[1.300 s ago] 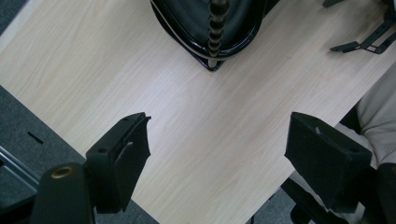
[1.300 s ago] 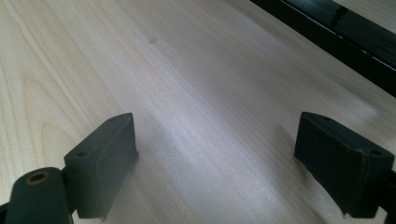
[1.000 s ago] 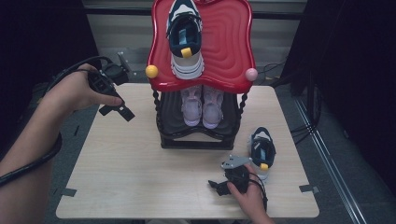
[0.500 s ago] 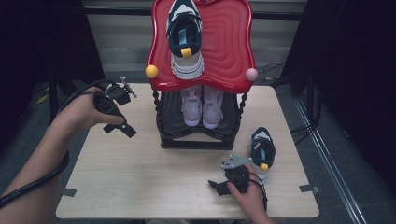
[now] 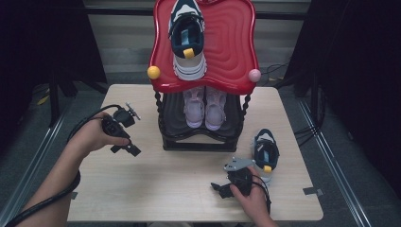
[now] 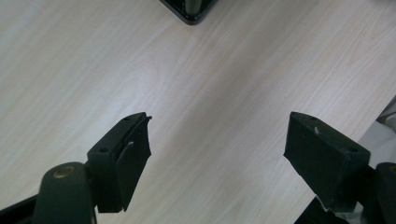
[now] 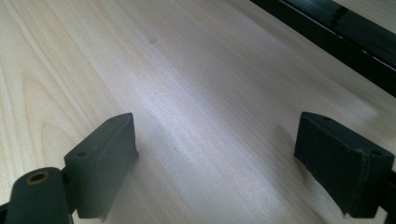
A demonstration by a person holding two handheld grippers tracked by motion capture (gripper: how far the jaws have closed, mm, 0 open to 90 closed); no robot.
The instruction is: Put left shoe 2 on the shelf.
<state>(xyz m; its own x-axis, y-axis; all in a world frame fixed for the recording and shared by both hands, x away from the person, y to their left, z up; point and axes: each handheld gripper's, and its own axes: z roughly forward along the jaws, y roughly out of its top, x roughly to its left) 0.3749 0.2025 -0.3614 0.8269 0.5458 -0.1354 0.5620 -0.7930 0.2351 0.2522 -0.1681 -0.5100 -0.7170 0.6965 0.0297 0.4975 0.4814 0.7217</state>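
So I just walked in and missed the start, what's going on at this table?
A person holds a tool in each hand beside a two-tier shoe rack. Both tools are open and hold nothing: the left tool hovers left of the rack, the right tool sits low at the table's near edge. One navy-and-white sneaker lies on the red top shelf, a pink pair sits below, and the matching sneaker waits on the table near the right tool.

A lab-like recording setup: dark curtains (image 5: 47, 42) surround one wooden table (image 5: 142, 189).

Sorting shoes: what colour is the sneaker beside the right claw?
Navy and white sneaker with a yellow heel tab; high view shows it best.
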